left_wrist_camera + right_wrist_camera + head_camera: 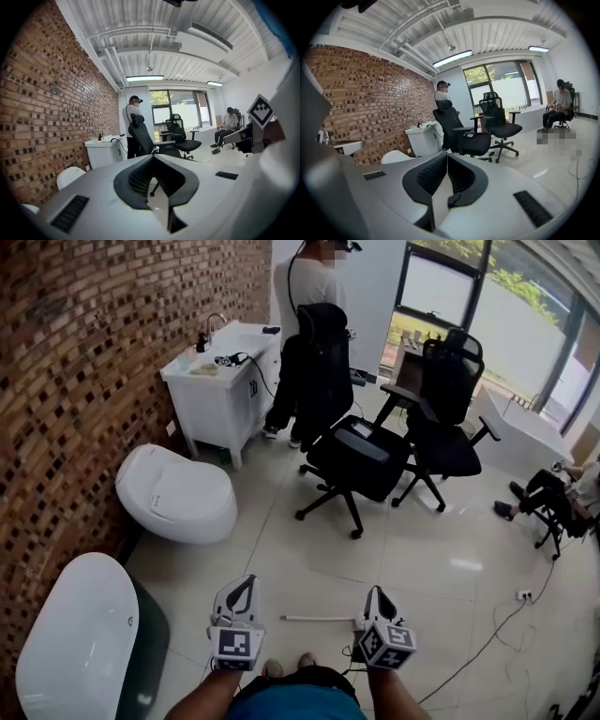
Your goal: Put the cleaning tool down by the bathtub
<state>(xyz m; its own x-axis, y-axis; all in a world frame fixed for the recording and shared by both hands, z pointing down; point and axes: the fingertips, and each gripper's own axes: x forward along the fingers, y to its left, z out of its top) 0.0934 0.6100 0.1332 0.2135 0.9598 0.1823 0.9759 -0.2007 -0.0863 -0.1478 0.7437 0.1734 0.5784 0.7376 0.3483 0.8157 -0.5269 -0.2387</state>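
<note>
Well, both of mine are empty. My left tool [245, 581] has its tips pressed together. In its own view the ribbed pads [138, 180] meet at the point, and only floor and a chair leg show through the hollow behind them. My right tool [375, 592] reads the same: tips together, at most a hairline between the pads [427, 176], and nothing caught in them.

The cleaning rod [319, 619] — thin and white — lies flat on the pale tiled floor [422, 549], running crosswise between the two tools in the head view. Its right end, with a small fitting on it, shows just beside the right tool's marker cube. Its left end stops short of the left tool. Neither tool touches it as far as I can see. The bathtub [70, 643], white inside with a dark outer shell, fills the lower left corner against the brick wall [66, 362]. The rod is near it but apart, with the left tool in between.

Further along that wall stand a white toilet [178, 495] and a white vanity whose worktop [220, 379] carries a basin, a tap and a few small things. Two black office chairs [354, 451] sit mid-floor. One person [307, 287] stands by the vanity — another [562, 488] sits at the far right. A white cable [487, 638] trails across the tiles on the right.
</note>
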